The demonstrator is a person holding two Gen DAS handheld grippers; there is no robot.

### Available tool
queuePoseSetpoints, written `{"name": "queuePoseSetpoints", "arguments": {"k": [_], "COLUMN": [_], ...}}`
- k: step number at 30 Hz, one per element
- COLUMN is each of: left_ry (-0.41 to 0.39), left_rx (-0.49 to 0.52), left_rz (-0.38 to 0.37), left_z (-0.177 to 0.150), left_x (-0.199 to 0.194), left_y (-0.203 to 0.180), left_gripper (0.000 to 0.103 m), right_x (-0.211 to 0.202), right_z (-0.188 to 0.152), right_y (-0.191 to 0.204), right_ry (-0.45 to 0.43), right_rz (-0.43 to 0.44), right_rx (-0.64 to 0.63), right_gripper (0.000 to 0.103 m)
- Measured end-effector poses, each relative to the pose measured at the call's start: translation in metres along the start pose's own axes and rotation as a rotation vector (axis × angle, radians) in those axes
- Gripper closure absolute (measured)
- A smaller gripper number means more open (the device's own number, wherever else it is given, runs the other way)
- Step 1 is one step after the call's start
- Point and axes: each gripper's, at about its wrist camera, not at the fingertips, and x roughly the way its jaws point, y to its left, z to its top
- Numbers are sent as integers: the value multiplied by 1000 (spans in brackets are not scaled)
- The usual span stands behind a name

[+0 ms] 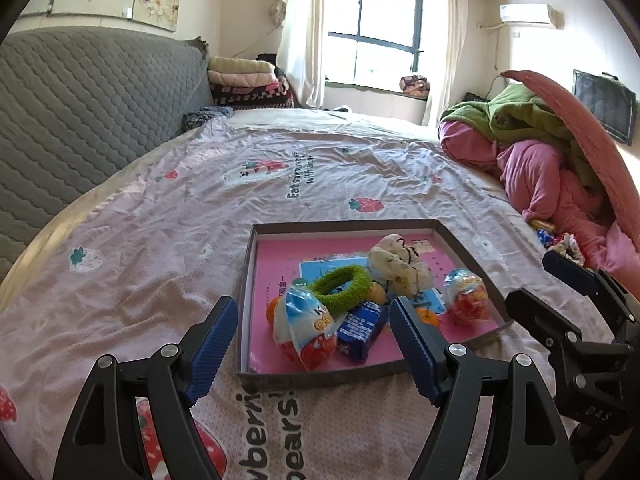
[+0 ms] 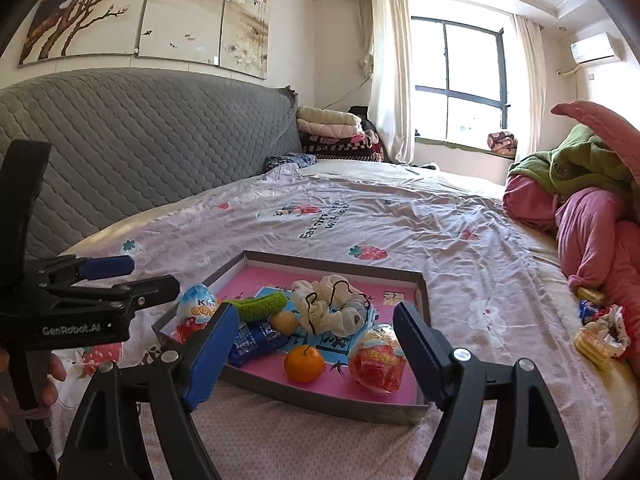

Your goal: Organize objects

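1. Left hand-held gripper [image 1: 312, 340] spread wide, empty, above the tray's near edge.
2. Shallow grey cardboard tray with pink floor [image 2: 328, 402] lies on the strawberry-print bed [image 2: 400, 220], holding toy eggs, an orange, a green ring.
3. Right hand-held gripper [image 2: 310, 350] likewise spread, empty.

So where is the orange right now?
The orange lies in the tray, near its front edge in the right wrist view, between the blue packet on its left and the red egg on its right.
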Motion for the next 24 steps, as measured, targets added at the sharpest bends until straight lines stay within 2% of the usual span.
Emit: {"name": "queuePoseSetpoints", "arguments": {"k": [12, 24], "left_ry": [-27, -25], "left_rx": [22, 4], "left_rz": [74, 76], "left_z": [-5, -12], "left_x": [-37, -62], "left_y": [-4, -1], "left_gripper": [24, 24], "right_x": [-31, -51], "right_z": [6, 7], "right_y": [0, 9], "right_ry": [-7, 10], "right_rz": [-66, -110], "right_rx": [24, 16], "right_gripper": [24, 24]}}
